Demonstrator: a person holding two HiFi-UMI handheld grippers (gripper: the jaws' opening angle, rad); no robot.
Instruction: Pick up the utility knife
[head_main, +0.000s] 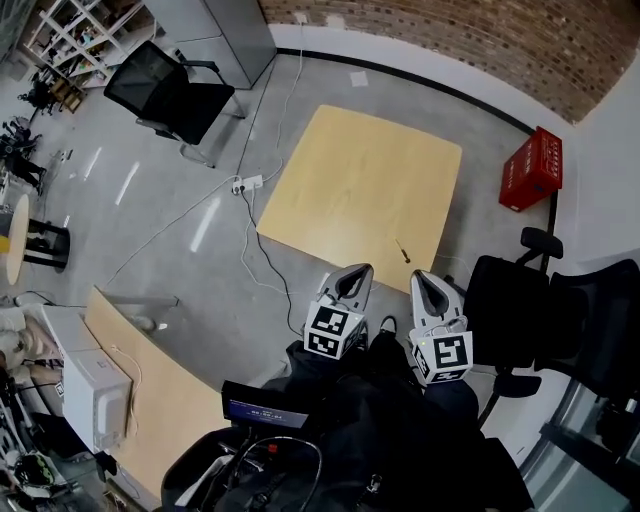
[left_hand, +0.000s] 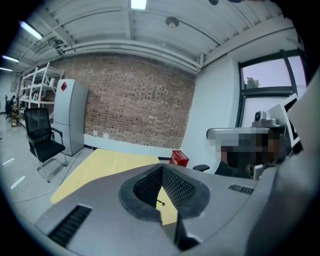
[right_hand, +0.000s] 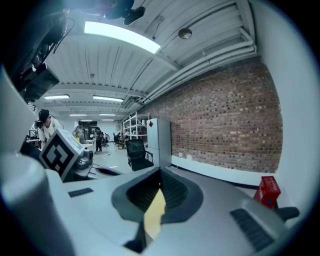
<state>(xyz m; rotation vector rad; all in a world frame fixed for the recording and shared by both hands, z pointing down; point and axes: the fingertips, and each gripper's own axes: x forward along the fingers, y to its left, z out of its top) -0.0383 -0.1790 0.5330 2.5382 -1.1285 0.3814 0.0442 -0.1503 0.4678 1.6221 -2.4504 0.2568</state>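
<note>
- judging from its look, the utility knife (head_main: 403, 252) is a small, slim, dark thing, probably light and stiff. its hard, smooth body could slip, so the middle of the handle, across its flat sides, seems the safest hold. it is too small to tell which end carries the blade.
- it lies flat on the pale wooden table (head_main: 340, 190), near the edge closest to the person.
- the left gripper (head_main: 363, 270) hangs just short of that edge with its jaw tips together and nothing between them. through the slot behind the tips, the left gripper view shows the knife (left_hand: 160, 202) ahead and apart.
- the right gripper (head_main: 421, 276) sits beside it, also closed and empty. the knife is near, ahead and a little to its left.
- either gripper would likely have to spread its jaws before coming down on the handle.
</note>
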